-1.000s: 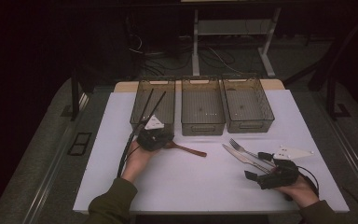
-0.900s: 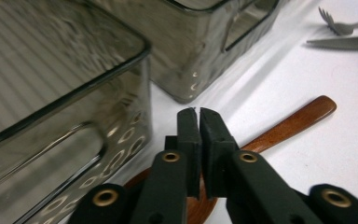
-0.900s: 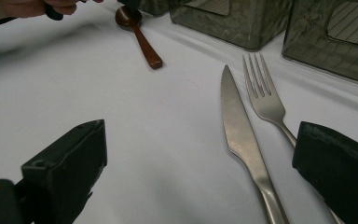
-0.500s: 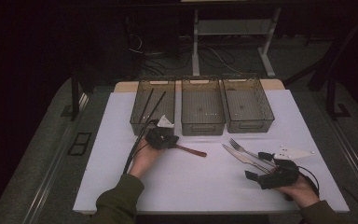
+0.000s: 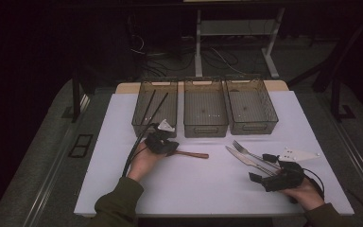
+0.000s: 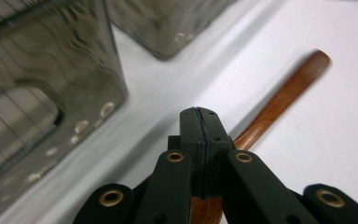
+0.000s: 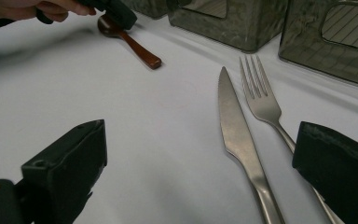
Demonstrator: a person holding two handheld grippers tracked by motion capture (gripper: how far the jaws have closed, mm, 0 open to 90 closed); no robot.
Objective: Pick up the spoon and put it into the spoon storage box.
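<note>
A wooden spoon (image 5: 194, 154) lies on the white table in front of the left bin. My left gripper (image 5: 174, 150) hovers over its bowl end, shut. In the left gripper view the jaws (image 6: 199, 126) are pressed together, with nothing seen between the tips, and the spoon handle (image 6: 284, 93) runs out from underneath them. A steel knife (image 5: 241, 158) and fork (image 5: 246, 150) lie side by side at the right. My right gripper (image 5: 263, 168) rests open at their handle ends. In the right gripper view the knife (image 7: 235, 126) and fork (image 7: 261, 100) lie between its open jaws (image 7: 200, 140).
Three smoky plastic bins stand in a row at the back: left (image 5: 137, 124), middle (image 5: 205, 130) and right (image 5: 255, 127). Dark chopsticks (image 5: 153, 106) lie in the left one. The white mat (image 5: 194, 194) spreads toward the front edge. Cables trail from both grippers.
My left gripper has shifted slightly to the right, from the front of the left bin to over the spoon's bowl end. The right hand has stayed put.
</note>
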